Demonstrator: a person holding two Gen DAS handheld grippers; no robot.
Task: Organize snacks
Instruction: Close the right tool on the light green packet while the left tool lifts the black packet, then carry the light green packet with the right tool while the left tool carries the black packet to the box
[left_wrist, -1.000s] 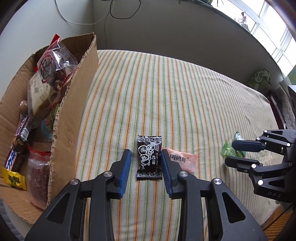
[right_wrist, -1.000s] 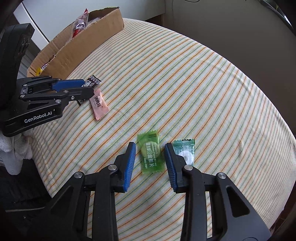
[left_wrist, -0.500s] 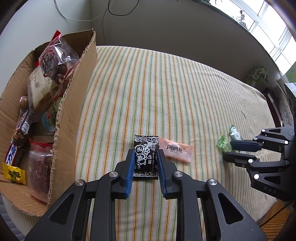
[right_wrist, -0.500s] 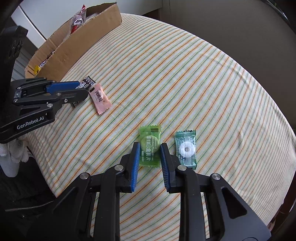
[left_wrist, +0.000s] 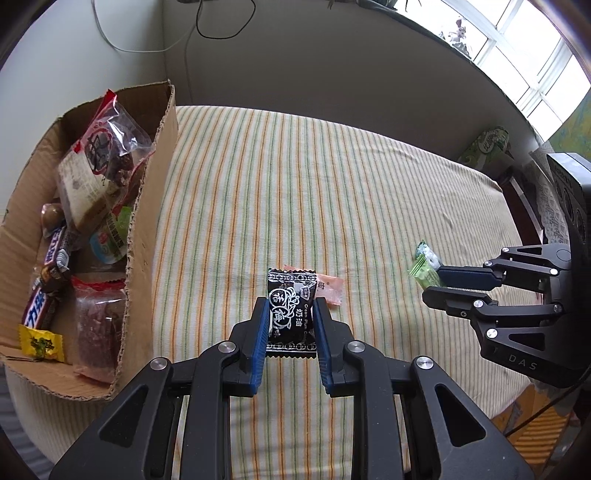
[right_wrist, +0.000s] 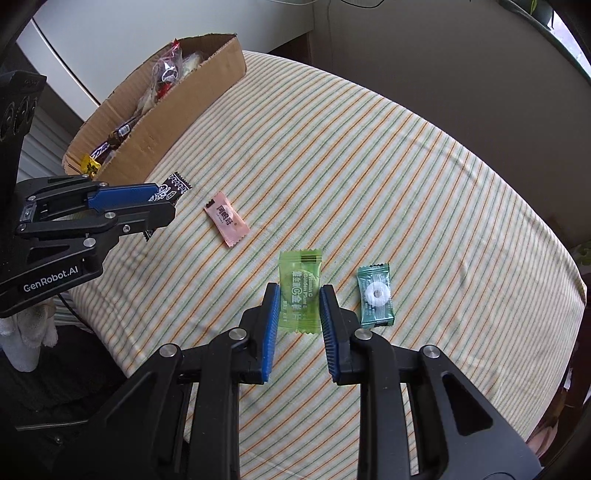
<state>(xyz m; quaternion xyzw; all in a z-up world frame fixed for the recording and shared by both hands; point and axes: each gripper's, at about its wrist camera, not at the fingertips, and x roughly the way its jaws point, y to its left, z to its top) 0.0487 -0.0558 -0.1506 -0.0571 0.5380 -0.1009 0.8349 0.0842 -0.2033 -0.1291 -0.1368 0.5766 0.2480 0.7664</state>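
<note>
My left gripper (left_wrist: 290, 314) is shut on a black candy packet (left_wrist: 291, 312) and holds it just above the striped tablecloth; it also shows in the right wrist view (right_wrist: 173, 188). My right gripper (right_wrist: 297, 301) is shut on a light green candy packet (right_wrist: 300, 291), lifted slightly off the cloth. A pink candy packet (right_wrist: 226, 218) lies on the cloth between the two grippers. A teal mint packet (right_wrist: 375, 295) lies just right of the green one. A cardboard box (left_wrist: 147, 229) full of snacks stands at the left.
The striped tablecloth (left_wrist: 295, 177) covers a round table whose edge curves close in front and at the right. A wall with cables runs behind. The box (right_wrist: 192, 96) sits at the table's far left edge.
Both grippers closed on their packets, the left on the black one and the right on the green one, and both have lifted them slightly off the cloth.
</note>
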